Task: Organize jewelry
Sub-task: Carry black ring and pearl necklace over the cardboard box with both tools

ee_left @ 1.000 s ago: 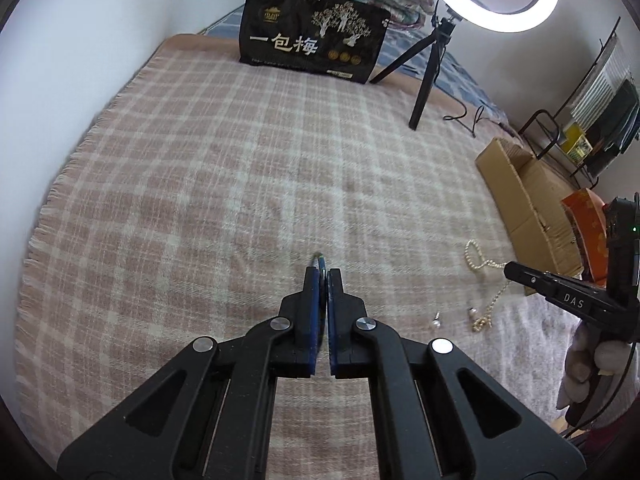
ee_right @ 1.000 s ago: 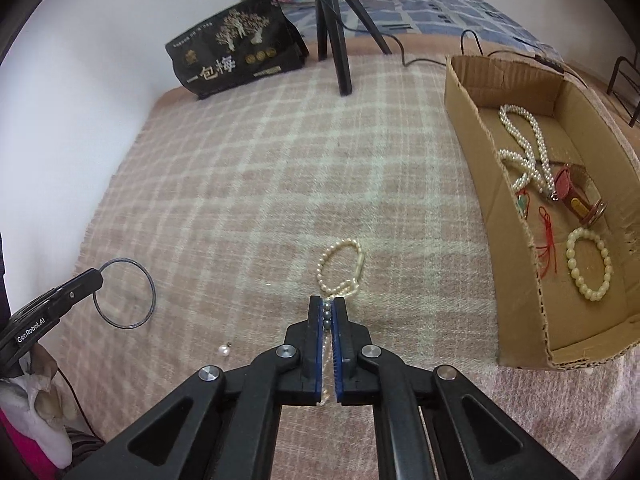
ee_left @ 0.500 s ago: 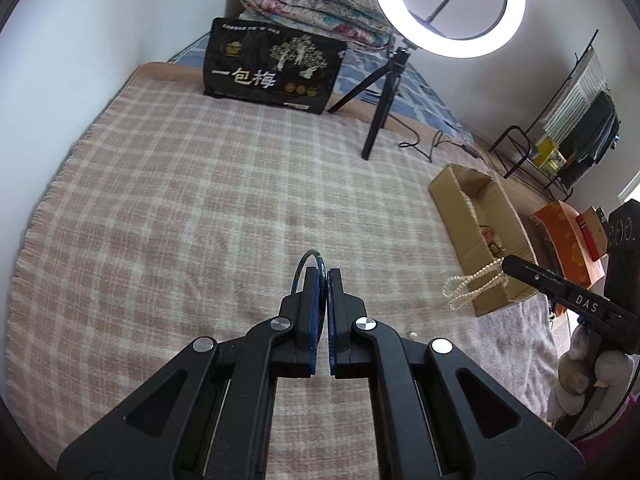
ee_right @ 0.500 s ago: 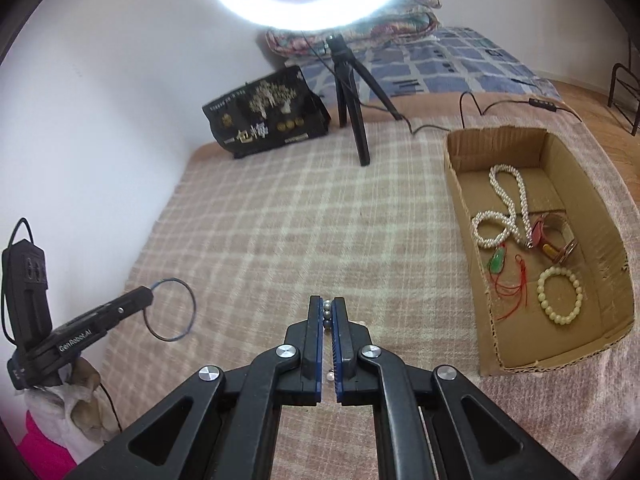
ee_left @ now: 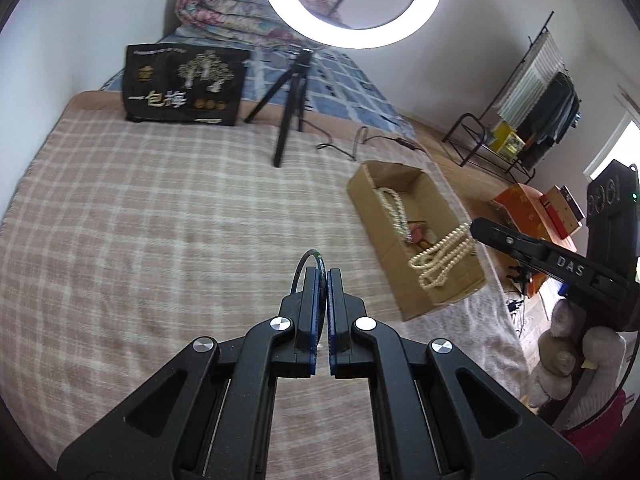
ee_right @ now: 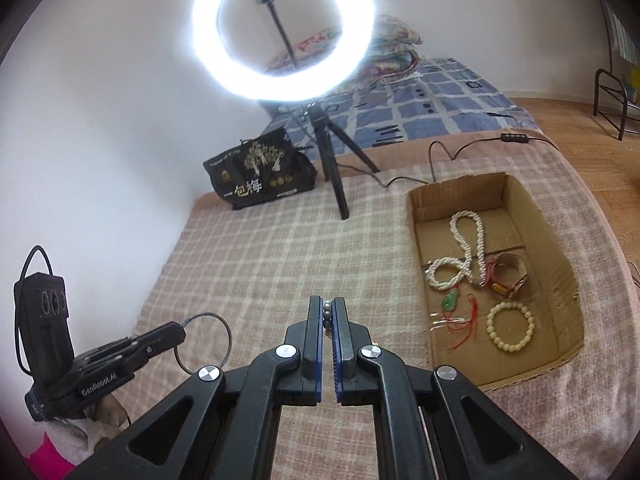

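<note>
My left gripper [ee_left: 323, 270] is shut on a thin dark bangle [ee_left: 301, 265] and holds it above the plaid blanket; the bangle also shows in the right wrist view [ee_right: 229, 336]. My right gripper [ee_right: 327, 302] is shut on a pearl necklace [ee_left: 442, 254], which hangs over the near end of the cardboard box [ee_left: 404, 308]. Only a few beads [ee_right: 327, 309] show between its jaws. The box [ee_right: 556, 276] holds a pearl necklace [ee_right: 460, 256], a bead bracelet [ee_right: 493, 332], a green pendant [ee_right: 450, 301] and a watch [ee_right: 510, 280].
A ring light [ee_right: 208, 56] on a tripod [ee_left: 290, 120] stands at the back of the blanket, next to a black bag [ee_left: 184, 86]. A cable [ee_left: 344, 148] runs behind the box. Folded bedding [ee_left: 224, 20] lies beyond. The bed's right edge is beside the box.
Both grippers have risen from the blanket with their jewelry. The pearl necklace has left the blanket and moved right, over the box. The views have tilted up toward the ring light.
</note>
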### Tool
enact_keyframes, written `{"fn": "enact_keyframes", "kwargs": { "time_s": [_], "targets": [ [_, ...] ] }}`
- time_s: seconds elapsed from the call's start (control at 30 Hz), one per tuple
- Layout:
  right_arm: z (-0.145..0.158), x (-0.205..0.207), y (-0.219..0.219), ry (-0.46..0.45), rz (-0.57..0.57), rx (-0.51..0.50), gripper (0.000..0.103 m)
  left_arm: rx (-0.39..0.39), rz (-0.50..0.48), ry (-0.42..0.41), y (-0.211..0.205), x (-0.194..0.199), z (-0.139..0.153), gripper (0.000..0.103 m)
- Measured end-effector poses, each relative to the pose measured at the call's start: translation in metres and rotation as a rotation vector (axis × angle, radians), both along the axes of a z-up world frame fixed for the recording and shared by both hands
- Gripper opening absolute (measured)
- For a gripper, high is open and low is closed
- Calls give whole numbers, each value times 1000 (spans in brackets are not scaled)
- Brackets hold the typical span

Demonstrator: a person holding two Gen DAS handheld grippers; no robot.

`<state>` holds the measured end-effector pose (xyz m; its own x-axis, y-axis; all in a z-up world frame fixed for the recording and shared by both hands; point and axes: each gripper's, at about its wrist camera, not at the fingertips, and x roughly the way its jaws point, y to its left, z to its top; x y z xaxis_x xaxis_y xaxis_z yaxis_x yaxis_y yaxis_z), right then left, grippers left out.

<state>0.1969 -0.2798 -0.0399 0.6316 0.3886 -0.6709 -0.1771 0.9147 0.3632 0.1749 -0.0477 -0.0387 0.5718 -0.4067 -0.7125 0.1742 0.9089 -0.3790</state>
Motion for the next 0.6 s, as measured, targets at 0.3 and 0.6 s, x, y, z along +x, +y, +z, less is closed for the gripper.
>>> {"fn": "enact_keyframes", "kwargs": {
  "time_s": [0.3,0.6],
  "targets": [
    [2,16,-46,-6,-80,-23,1,-23,-102,-24,-66,10,11,1],
    [1,37,-85,-5,-139,-46,1,-57,-183,-14,-124,20,14,1]
  ]
}}
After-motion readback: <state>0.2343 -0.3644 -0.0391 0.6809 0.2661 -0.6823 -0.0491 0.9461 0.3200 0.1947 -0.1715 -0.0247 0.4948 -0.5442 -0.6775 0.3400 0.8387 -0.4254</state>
